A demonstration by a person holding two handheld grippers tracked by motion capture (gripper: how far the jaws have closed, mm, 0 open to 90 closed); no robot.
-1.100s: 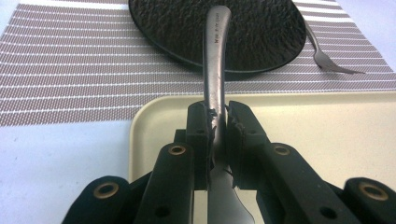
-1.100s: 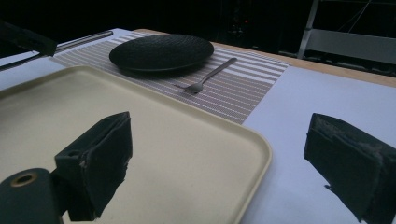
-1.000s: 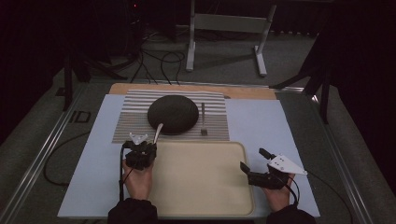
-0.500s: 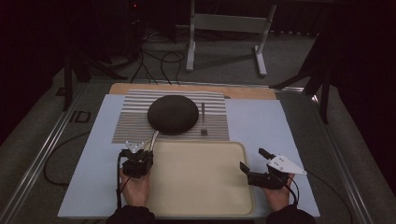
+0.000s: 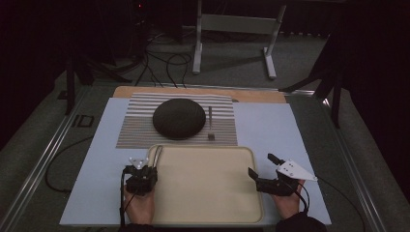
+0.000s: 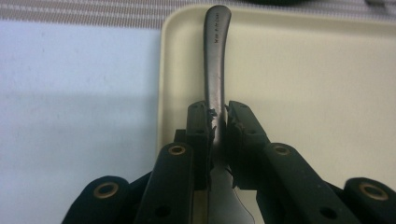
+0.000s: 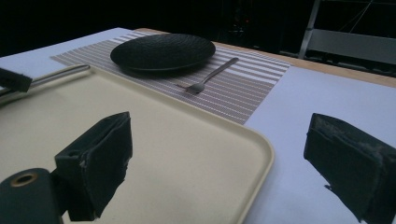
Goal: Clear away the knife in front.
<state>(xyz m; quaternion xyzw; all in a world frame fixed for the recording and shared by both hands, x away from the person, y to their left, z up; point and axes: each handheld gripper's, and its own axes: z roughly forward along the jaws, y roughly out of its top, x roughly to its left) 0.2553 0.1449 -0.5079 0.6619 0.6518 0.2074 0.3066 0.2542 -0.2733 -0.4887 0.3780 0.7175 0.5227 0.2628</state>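
My left gripper (image 5: 146,167) (image 6: 219,116) is shut on a metal piece of cutlery (image 5: 156,154) (image 6: 215,56). Its handle points away from me, over the left rim of the cream tray (image 5: 203,212) (image 6: 327,70). The end nearer me is hidden behind the jaws. My right gripper (image 5: 261,165) (image 7: 219,154) stands open, its jaws either side of the tray's right rim (image 7: 261,144), and nothing else is between them. The cutlery handle (image 7: 60,72) also shows at the far left of the right gripper view.
A dark round plate (image 5: 178,117) (image 7: 163,50) and a fork (image 5: 211,123) (image 7: 210,77) lie on a striped placemat (image 5: 135,128) beyond the tray. All rest on a pale blue sheet (image 5: 270,125). Cables and a metal stand (image 5: 232,34) sit beyond the table.
My left gripper has drawn back toward me and sunk a little, bringing the cutlery with it. The right gripper has stayed where it was.
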